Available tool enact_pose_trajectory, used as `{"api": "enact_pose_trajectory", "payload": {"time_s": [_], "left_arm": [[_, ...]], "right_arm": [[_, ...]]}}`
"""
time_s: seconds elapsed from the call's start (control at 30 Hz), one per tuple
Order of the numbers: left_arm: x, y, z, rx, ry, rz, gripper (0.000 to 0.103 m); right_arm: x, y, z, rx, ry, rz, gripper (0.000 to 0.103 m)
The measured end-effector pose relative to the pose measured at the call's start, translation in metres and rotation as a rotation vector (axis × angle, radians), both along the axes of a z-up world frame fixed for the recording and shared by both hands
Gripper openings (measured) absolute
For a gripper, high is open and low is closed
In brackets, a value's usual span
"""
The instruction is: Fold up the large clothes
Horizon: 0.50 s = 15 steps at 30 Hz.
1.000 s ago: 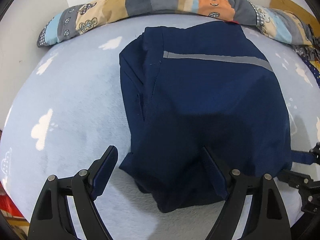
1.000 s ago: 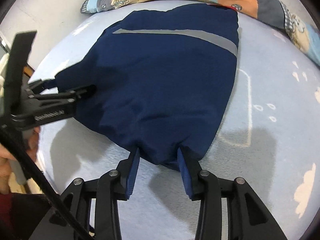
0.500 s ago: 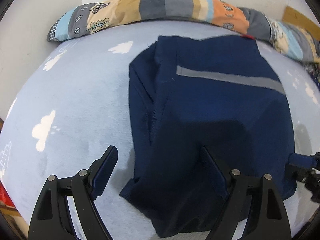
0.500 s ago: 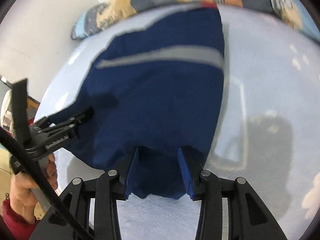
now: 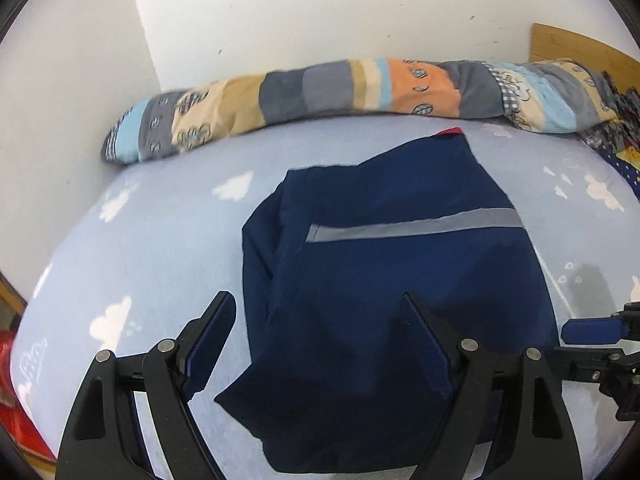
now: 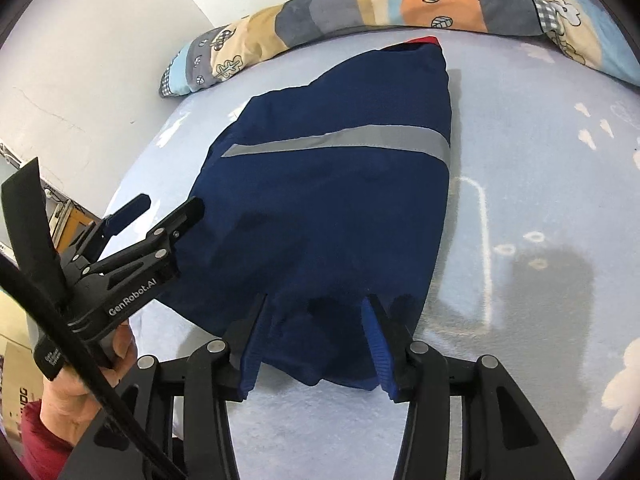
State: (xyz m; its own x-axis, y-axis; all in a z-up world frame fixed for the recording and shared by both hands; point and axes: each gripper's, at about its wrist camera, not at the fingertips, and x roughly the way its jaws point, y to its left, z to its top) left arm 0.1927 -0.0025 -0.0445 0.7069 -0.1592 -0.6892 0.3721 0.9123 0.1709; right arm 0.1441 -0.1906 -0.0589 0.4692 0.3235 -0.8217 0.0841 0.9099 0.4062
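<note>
Lying folded on the bed (image 5: 152,248) near the pillow (image 5: 320,92), the garment (image 5: 384,288) is straddled at its near edge by both grippers, left (image 5: 320,320) and right (image 6: 316,320), jaws spread and unclamped, so the fold could be dragged apart if a pad snags cloth.

You are working in a bedroom of a home. Across the lower and middle frame spreads a bed with a pale blue sheet (image 5: 160,248) printed with white clouds. Along the top of the bed lies a long patchwork bolster (image 5: 360,88) in grey, tan, orange and light blue, pressed against a plain white wall (image 5: 320,12). At the upper right of the left wrist view you see a wooden board (image 5: 580,46), likely furniture.
</note>
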Motion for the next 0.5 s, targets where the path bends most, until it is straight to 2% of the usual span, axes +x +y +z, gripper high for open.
{"api": "enact_pose_trajectory", "payload": {"time_s": [0.2, 0.5], "left_arm": [[0.003, -0.007, -0.006, 0.039, -0.008, -0.005, 0.083], [0.004, -0.003, -0.008, 0.049, -0.018, -0.001, 0.083]], "right_arm": [[0.004, 0.008, 0.002, -0.034, -0.020, 0.010, 0.051], [0.003, 0.025, 0.002, -0.076, -0.019, 0.069, 0.051]]}}
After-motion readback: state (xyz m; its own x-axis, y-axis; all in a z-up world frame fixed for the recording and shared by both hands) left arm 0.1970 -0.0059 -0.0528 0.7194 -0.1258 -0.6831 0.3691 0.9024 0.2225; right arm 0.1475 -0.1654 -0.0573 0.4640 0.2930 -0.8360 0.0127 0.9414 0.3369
